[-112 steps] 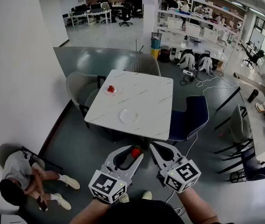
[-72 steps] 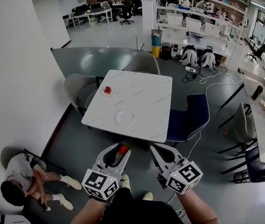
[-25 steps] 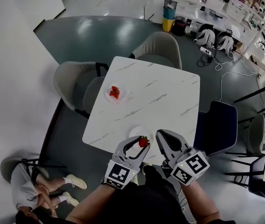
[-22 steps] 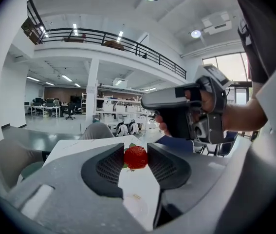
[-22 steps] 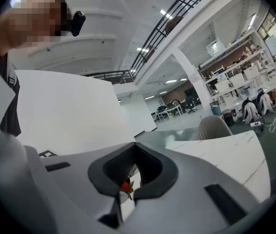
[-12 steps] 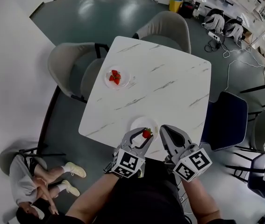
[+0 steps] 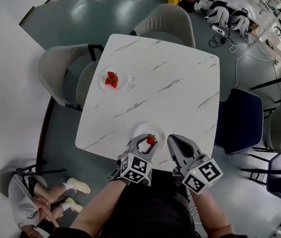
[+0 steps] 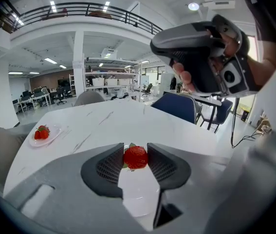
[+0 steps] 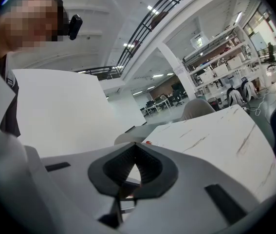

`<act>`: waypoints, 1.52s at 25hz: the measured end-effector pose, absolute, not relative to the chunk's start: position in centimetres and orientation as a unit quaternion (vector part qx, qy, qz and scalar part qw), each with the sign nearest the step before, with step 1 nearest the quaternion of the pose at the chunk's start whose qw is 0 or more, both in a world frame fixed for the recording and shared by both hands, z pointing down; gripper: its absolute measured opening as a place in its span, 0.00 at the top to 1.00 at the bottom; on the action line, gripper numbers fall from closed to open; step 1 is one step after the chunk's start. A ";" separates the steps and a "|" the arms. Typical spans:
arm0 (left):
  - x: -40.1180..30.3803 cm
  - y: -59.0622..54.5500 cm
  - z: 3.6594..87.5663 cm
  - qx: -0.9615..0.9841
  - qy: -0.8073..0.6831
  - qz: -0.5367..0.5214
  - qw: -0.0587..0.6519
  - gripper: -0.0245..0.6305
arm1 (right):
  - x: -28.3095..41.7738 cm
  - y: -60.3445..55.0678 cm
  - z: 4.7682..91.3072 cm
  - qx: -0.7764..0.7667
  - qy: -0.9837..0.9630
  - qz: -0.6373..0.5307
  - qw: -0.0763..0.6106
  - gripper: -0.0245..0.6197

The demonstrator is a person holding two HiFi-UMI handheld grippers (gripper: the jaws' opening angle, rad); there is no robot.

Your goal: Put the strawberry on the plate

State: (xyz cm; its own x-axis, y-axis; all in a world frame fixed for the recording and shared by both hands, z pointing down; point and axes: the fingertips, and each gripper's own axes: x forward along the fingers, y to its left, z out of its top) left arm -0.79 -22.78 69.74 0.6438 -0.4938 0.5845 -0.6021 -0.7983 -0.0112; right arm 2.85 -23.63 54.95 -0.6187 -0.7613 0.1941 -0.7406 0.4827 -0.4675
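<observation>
My left gripper (image 7: 148,139) is shut on a red strawberry (image 7: 151,140) (image 8: 136,157) and holds it just over an empty white plate (image 7: 145,131) (image 8: 138,194) at the near edge of the white marble table (image 7: 165,88). In the left gripper view the berry sits pinched between the two dark pads (image 8: 109,165). My right gripper (image 7: 177,145) is beside it on the right, its jaws closed together with nothing between them (image 9: 133,172).
A second small plate (image 7: 121,82) with strawberries (image 7: 112,79) (image 8: 42,132) lies at the table's far left. Grey chairs (image 7: 61,78) stand at the left and far sides, a dark blue chair (image 7: 242,120) at the right. A person (image 7: 21,205) sits on the floor at lower left.
I have walked up to the table with the strawberry in my left gripper. Over the last second the berry moved forward over the near plate; the right gripper stayed alongside.
</observation>
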 end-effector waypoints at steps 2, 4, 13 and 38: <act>-0.6 -22.9 70.9 0.900 -0.297 0.304 0.095 0.72 | 3.0 -23.7 55.3 -0.439 0.860 -0.261 0.020 0.96; -0.5 -23.0 71.8 0.898 -0.291 0.317 0.096 0.72 | 3.2 -23.8 55.5 -0.442 0.858 -0.260 0.021 0.96; 0.1 -23.2 74.2 0.889 -0.269 0.360 0.086 0.72 | 3.7 -24.1 56.5 -0.445 0.855 -0.266 0.022 0.96; -1.6 -23.6 67.8 0.886 -0.297 0.342 0.097 0.72 | 3.4 -25.0 54.4 -0.432 0.857 -0.280 -0.001 0.96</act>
State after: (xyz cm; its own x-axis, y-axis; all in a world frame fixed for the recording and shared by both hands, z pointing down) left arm -1.64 -23.55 67.79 0.5898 -0.4607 0.6633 -0.5938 -0.8041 -0.0305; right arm 3.36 -24.99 54.39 -0.6262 -0.7402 0.2448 -0.7417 0.4689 -0.4796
